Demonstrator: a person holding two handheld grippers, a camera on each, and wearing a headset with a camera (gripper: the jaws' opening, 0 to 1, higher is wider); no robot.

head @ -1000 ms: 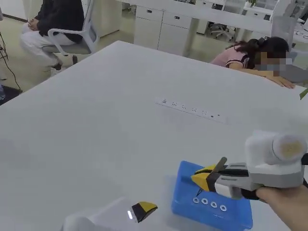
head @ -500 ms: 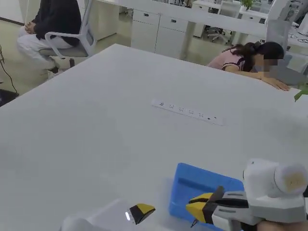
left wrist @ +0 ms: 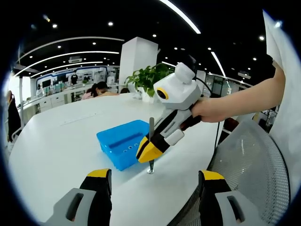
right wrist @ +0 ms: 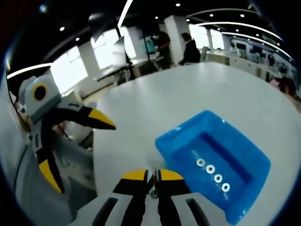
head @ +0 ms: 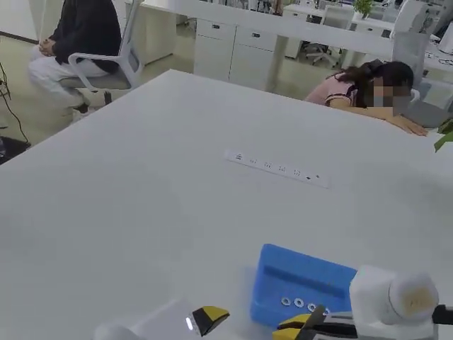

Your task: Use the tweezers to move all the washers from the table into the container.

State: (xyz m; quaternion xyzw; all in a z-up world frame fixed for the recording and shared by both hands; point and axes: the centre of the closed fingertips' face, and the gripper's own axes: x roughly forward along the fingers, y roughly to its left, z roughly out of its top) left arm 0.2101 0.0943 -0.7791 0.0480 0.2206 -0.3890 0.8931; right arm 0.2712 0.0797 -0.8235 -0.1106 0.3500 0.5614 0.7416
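Left hand-held gripper (left wrist: 155,174) gapes wide; right hand-held gripper (right wrist: 154,178) pinches tweezers (left wrist: 151,125), pointing downward.

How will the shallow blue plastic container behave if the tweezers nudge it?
The shallow blue plastic container looks wide and low, so it probably won't tip. It seems light, holding just four small silver washers, and may slide on the smooth white table.

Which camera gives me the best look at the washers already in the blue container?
The right gripper view: four washers lie in a clear row on the container floor. In the head view they are small, near the bottom edge. In the left gripper view they are tiny specks.
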